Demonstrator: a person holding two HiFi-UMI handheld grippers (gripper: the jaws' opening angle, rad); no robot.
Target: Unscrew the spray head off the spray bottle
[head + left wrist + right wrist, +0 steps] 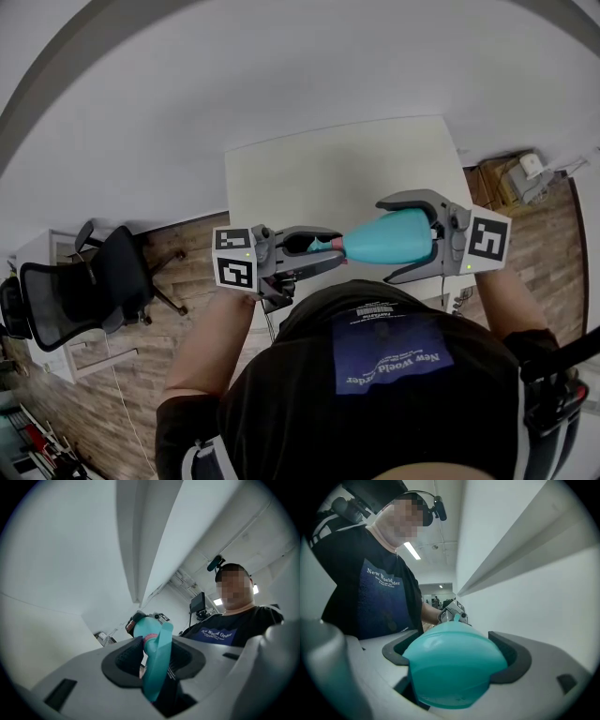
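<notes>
Bottle (405, 234) fills right gripper (385, 240); left gripper (336, 247) pinches spray head (322, 245).

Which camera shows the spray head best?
The left gripper view: the spray head sits close up, its teal trigger and pink collar held in the left gripper. The head view shows only a small part; in the right gripper view the bottle hides nearly all of it.

dark t-shirt (389, 356), 5 o'clock in head view: white print on blue chest panel, "new world order"; smaller lines beneath unreadable.
left marker cube (234, 260), 9 o'clock, and right marker cube (487, 239), 3 o'clock: black-and-white square codes, no lettering.
</notes>
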